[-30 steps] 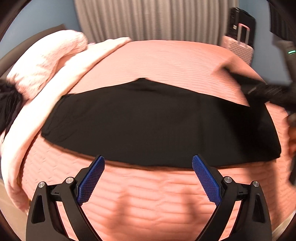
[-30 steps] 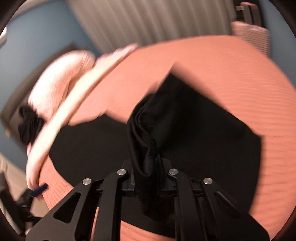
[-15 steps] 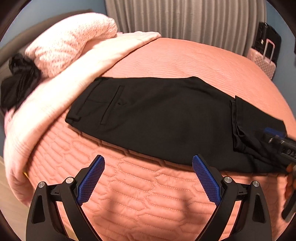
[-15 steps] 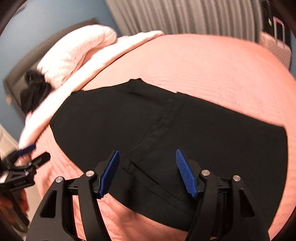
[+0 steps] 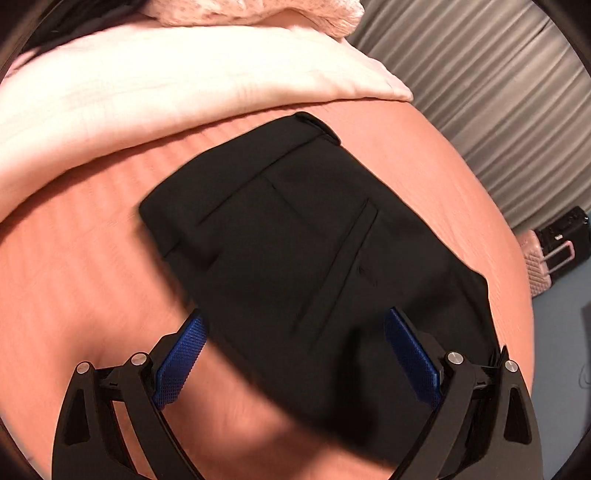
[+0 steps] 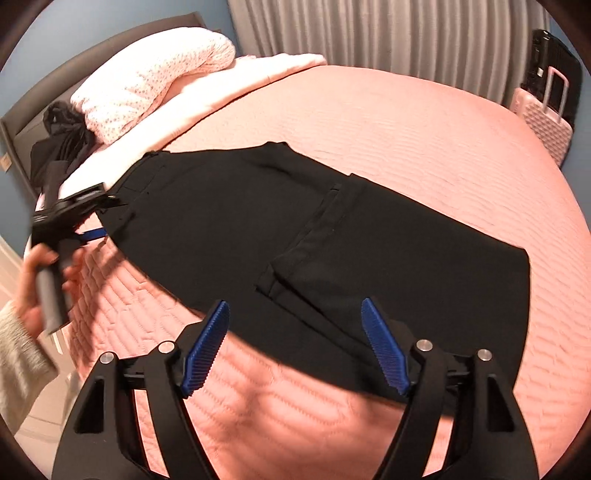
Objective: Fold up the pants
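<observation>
Black pants lie flat on the pink quilted bed, with the leg ends folded back over the middle. In the left wrist view the waistband and back pocket end of the pants fills the centre. My left gripper is open and empty, low over the waist end; it also shows in the right wrist view, held by a hand at the pants' left edge. My right gripper is open and empty above the near edge of the pants.
A pale pink blanket and a dotted pillow lie at the head of the bed. Dark clothing is bunched by the headboard. A pink suitcase stands by the grey curtain.
My right gripper let go of the pant legs, which now lie folded over the middle. My left gripper has swung close over the waist end.
</observation>
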Tool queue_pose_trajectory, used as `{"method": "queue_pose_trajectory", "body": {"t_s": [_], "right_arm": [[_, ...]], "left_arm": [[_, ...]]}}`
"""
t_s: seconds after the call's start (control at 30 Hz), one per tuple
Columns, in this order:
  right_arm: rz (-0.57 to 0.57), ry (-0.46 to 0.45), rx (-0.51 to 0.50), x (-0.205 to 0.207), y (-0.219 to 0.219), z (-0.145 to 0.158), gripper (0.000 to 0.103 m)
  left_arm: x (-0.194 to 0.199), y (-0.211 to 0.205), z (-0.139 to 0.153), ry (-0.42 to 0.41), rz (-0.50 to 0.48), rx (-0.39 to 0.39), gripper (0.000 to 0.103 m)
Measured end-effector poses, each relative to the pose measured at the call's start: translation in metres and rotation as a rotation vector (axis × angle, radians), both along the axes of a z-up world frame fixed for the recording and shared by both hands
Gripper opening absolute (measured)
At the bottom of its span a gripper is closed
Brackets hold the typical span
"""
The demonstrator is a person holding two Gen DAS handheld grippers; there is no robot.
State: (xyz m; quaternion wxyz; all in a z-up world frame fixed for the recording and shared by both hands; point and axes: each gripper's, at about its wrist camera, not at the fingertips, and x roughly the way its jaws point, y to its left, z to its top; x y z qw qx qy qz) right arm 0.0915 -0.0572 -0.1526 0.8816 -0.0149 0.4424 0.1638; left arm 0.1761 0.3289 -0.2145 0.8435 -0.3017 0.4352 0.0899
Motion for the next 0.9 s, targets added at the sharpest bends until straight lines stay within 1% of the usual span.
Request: {"method": "queue_pose_trajectory", "body": {"t_s": [0.03,0.07,0.17,0.2,0.23,0.27,0.3,0.33,0.4,0.43,0.47,0.5,0.57,0.6,0.63,0.67,0.7,0.73,0.77,0.8,0.83,0.87,0.9], "right_arm": [[-0.005,0.005,0.0,-0.001,0.0,0.0,0.073],[-0.018,0.005,-0.008,-0.002,-0.001,0.001,0.073],[-0.043,0.009,-0.014,-0.013,-0.008,0.004,0.073],[-0.052,0.005,-0.015,-0.015,-0.011,0.006,0.073],[-0.061,0.004,-0.014,-0.016,-0.013,0.006,0.073],[-0.081,0.003,-0.012,-0.017,-0.017,0.007,0.073],[-0.098,0.003,-0.01,-0.018,-0.023,0.007,0.073],[-0.118,0.001,-0.008,-0.018,-0.029,0.008,0.073],[-0.161,-0.009,0.003,-0.021,-0.044,0.01,0.073],[-0.177,-0.01,0.009,-0.022,-0.052,0.011,0.073],[-0.194,-0.011,0.012,-0.023,-0.06,0.012,0.073],[-0.22,-0.017,0.024,-0.025,-0.071,0.015,0.073],[-0.256,-0.026,0.051,-0.03,-0.092,0.019,0.073],[-0.285,-0.032,0.06,-0.033,-0.106,0.021,0.073],[-0.307,-0.039,0.066,-0.037,-0.119,0.024,0.073],[-0.331,-0.05,0.071,-0.042,-0.133,0.027,0.073],[-0.352,-0.056,0.075,-0.046,-0.143,0.029,0.073],[-0.375,-0.06,0.082,-0.05,-0.156,0.031,0.074],[-0.396,-0.062,0.091,-0.055,-0.17,0.031,0.075],[-0.43,-0.066,0.1,-0.062,-0.189,0.031,0.076],[-0.445,-0.068,0.101,-0.067,-0.199,0.03,0.077],[-0.462,-0.068,0.098,-0.073,-0.214,0.028,0.078],[-0.473,-0.065,0.092,-0.078,-0.223,0.025,0.078]], "left_arm": [[0.008,0.001,-0.001,-0.005,-0.007,0.019,0.093],[0.018,0.002,-0.003,-0.025,-0.021,0.041,0.093],[0.037,0.012,-0.01,-0.044,-0.03,0.043,0.091],[0.041,0.013,-0.008,-0.048,-0.028,0.062,0.078],[0.045,0.013,-0.006,-0.038,-0.034,0.089,0.048],[0.047,0.013,-0.005,-0.039,-0.056,0.093,0.033],[0.048,0.013,0.002,-0.052,-0.079,0.072,0.018],[0.045,0.013,0.007,-0.063,-0.081,0.077,0.013],[0.042,-0.004,0.036,-0.112,-0.119,0.157,0.011],[0.041,-0.021,0.055,-0.137,-0.152,0.223,0.011],[0.04,-0.035,0.069,-0.159,-0.181,0.258,0.011],[0.038,-0.06,0.094,-0.203,-0.237,0.3,0.011],[0.036,-0.108,0.131,-0.272,-0.331,0.345,0.01],[0.035,-0.13,0.145,-0.301,-0.375,0.358,0.01],[0.031,-0.158,0.158,-0.332,-0.427,0.37,0.01],[0.025,-0.196,0.17,-0.366,-0.495,0.377,0.01],[0.022,-0.23,0.176,-0.383,-0.556,0.379,0.01],[0.02,-0.253,0.178,-0.39,-0.598,0.38,0.011],[0.014,-0.289,0.177,-0.394,-0.657,0.376,0.011],[0.01,-0.32,0.17,-0.389,-0.706,0.373,0.011],[0.005,-0.356,0.156,-0.364,-0.756,0.354,0.011],[0.004,-0.379,0.145,-0.337,-0.79,0.333,0.011],[0.003,-0.407,0.126,-0.293,-0.834,0.3,0.011]]}}
